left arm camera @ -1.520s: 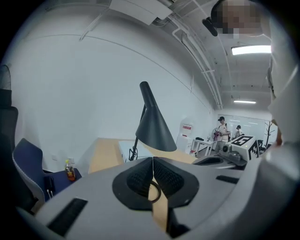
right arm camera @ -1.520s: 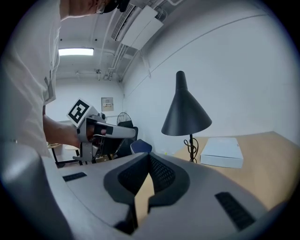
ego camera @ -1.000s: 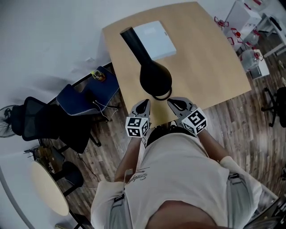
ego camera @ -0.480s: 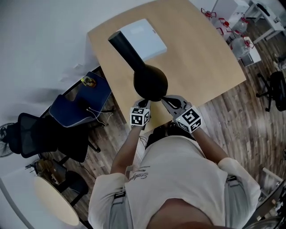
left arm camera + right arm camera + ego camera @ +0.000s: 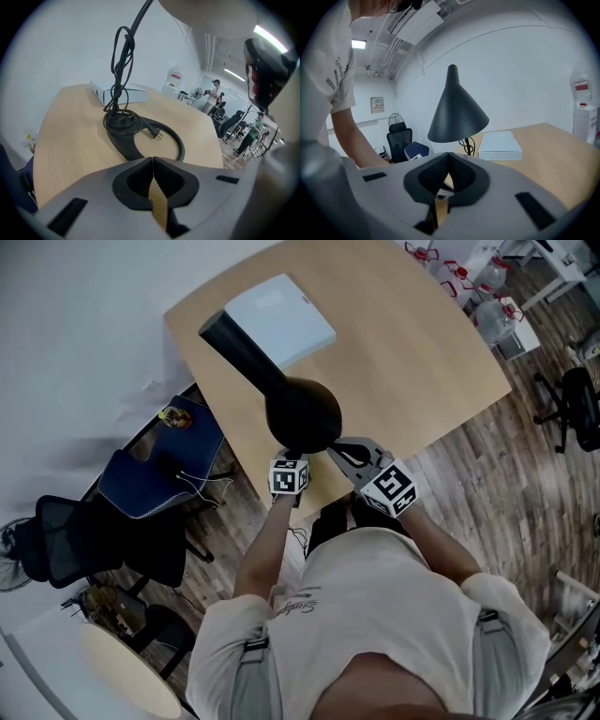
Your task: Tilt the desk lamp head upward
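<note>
Two grippers waiting beneath one desk lamp

The left gripper and right gripper each had jaws pressed together on nothing. They hovered at the near edge of the desk, close under the drooping black lamp head (probably placed to nudge it up from below). One lamp and one white box stood on the desk.

**White tee, grey grippers, marker cubes**

The person wears a white short-sleeved T-shirt with small dark script across the chest. The left gripper and right gripper have broad pale-grey shells, dark slots and black ribbed pads. Each carries a white cube printed with black square markers.
</note>
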Demonstrator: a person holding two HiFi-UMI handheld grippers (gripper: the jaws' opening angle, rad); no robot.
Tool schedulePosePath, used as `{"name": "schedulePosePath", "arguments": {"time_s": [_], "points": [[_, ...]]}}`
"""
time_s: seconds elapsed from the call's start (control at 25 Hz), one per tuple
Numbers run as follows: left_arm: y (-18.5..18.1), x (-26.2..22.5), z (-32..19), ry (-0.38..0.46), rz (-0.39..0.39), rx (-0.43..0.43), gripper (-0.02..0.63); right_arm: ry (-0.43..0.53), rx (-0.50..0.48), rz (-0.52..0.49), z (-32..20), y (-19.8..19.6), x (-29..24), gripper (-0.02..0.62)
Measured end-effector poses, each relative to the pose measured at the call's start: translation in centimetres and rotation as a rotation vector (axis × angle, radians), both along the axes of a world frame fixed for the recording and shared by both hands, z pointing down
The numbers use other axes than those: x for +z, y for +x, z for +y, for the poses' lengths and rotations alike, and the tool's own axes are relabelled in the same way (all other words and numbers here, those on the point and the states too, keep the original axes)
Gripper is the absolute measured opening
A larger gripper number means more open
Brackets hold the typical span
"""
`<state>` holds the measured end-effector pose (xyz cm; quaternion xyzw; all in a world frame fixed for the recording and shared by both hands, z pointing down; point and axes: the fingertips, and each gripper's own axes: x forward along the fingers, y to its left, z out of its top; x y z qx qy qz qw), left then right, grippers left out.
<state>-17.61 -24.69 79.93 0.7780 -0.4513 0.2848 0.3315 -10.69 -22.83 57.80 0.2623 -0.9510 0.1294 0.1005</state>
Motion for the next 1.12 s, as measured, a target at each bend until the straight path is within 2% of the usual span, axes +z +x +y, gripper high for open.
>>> {"name": "schedulePosePath", "arguments": {"time_s": [0.2, 0.44, 0.6, 0.68, 0.76, 0.88, 1.12], "points": [[0.1, 0.3, -0.1, -0.001, -0.007, 0.018, 0.015, 0.001, 0.004, -0.001, -0.3, 0.1, 0.0, -0.005], [0.5, 0.4, 0.1, -0.002, -0.062, 0.089, 0.015, 0.039, -0.004, -0.034, -0.4, 0.0, -0.3, -0.005], [0.5, 0.5, -0.1, -0.036, -0.020, 0.094, 0.015, 0.071, -0.015, -0.037, -0.2, 0.0, -0.2, -0.005], [0.5, 0.5, -0.1, -0.025, -0.019, 0.115, 0.015, 0.080, -0.010, -0.047, -0.2, 0.1, -0.3, -0.005], [0.5, 0.5, 0.0, 0.002, -0.051, 0.140, 0.015, 0.101, -0.003, -0.066, -0.3, 0.3, -0.9, -0.005], [0.5, 0.5, 0.1, 0.016, -0.074, 0.136, 0.015, 0.126, 0.004, -0.087, -0.5, 0.5, -1.7, -0.005], [0.4, 0.8, 0.1, -0.031, -0.065, 0.137, 0.015, 0.136, -0.008, -0.038, -0.4, 0.4, -1.4, -0.005]]}}
